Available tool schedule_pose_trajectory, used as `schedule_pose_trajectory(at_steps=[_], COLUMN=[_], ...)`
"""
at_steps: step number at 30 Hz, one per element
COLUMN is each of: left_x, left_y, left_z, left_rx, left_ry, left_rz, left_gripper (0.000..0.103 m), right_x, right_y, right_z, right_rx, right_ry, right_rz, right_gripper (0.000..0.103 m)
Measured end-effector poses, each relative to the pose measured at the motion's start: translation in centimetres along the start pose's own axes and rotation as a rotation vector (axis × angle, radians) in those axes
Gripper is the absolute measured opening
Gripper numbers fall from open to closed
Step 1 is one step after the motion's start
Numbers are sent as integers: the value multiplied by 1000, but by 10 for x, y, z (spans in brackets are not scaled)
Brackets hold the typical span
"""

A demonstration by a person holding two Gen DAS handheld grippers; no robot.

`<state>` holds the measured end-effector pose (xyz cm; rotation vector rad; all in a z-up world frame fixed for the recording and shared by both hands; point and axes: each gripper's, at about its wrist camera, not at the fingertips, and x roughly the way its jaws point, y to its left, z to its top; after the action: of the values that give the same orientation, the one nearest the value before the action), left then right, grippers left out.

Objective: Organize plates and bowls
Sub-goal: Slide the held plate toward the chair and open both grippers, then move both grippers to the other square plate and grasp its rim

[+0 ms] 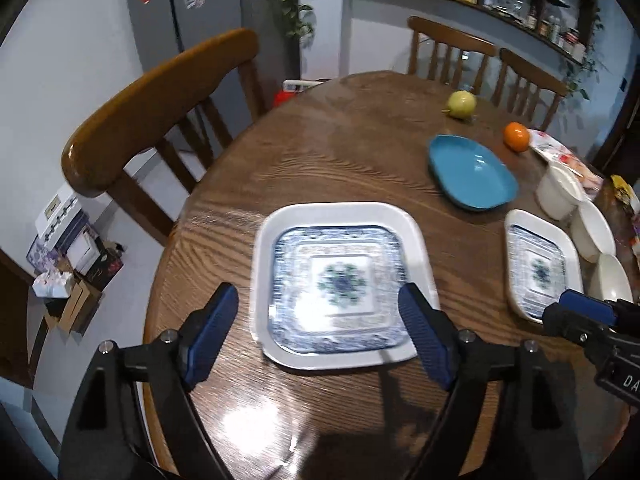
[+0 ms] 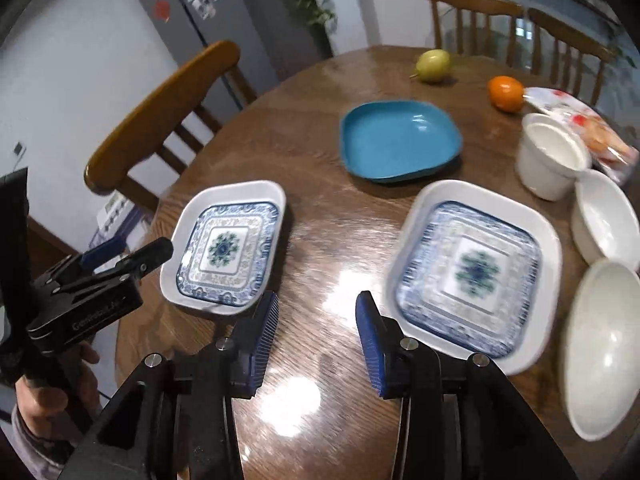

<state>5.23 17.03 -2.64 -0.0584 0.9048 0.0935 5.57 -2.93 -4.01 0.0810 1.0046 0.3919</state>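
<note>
Left wrist view: my left gripper point(image 1: 318, 330) has its fingers spread wide, empty, hovering over the near edge of the left patterned plate point(image 1: 340, 284). The right blue pad overlaps the plate's near-right corner; I can't tell if it touches. The plate sits flat on the wooden surface point(image 1: 320, 140), by itself. The wide spread looks sized to straddle the rim. The teal dish point(image 1: 472, 172) is further back, with a pear point(image 1: 462, 104) and an orange point(image 1: 516, 136) behind it.

Right wrist view: my right gripper point(image 2: 316, 344) is open about halfway, holding nothing, and points at bare surface between the two patterned plates. The right patterned plate point(image 2: 472, 272) lies just beside its right finger. A white cup point(image 2: 552, 156) and two white bowls point(image 2: 604, 220) point(image 2: 600, 344) line the right edge, close together. A snack bag point(image 2: 580, 120) is behind the cup.

Judgement: nothing is stacked yet. The matching plates are well apart, so nesting them is the likely first step.
</note>
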Motion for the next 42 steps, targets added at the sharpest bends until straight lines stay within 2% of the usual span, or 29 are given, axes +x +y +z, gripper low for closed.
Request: schedule_pose_trajectory(at_steps=[6, 13, 16, 18, 26, 29, 32, 34, 35, 37, 39, 40, 42], left_x=[-11, -3, 5, 12, 49, 63, 73, 78, 80, 84, 88, 87, 86], left_y=[-35, -76, -95, -106, -151, -158, -164, -165, -165, -166, -165, -165, -165], left_z=[-4, -12, -14, -12, -3, -1, 0, 1, 1, 0, 0, 1, 1], left_rx=[65, 144, 174, 192, 267, 270, 280, 280, 278, 278, 279, 283, 298], left_ry=[-11, 42, 66, 77, 103, 131, 152, 168, 178, 194, 207, 204, 204], left_rz=[-50, -107, -134, -143, -130, -137, -145, -150, -157, -169, -172, -175, -180], left_gripper=[91, 92, 92, 92, 91, 87, 71, 51, 46, 29, 25, 20, 18], right_x=[-27, -41, -43, -43, -42, -42, -40, -39, -38, -38, -37, -36, -35], right_y=[-35, -68, -86, -92, -105, -110, -112, -114, -114, -114, -114, -114, -113], right_z=[-22, -47, -65, -72, -84, -87, -88, -88, -87, -86, -85, -84, -83], right_rx=[83, 166, 228, 251, 297, 309, 319, 325, 327, 326, 325, 325, 322], right_ry=[-35, -38, -25, -20, -23, -16, -11, -5, -2, 0, 2, 4, 6], right_rz=[-33, -80, -98, -102, -108, -114, -120, -122, -123, -124, -125, -125, -125], right_gripper=[41, 42, 43, 49, 49, 49, 49, 49, 49, 49, 49, 49, 49])
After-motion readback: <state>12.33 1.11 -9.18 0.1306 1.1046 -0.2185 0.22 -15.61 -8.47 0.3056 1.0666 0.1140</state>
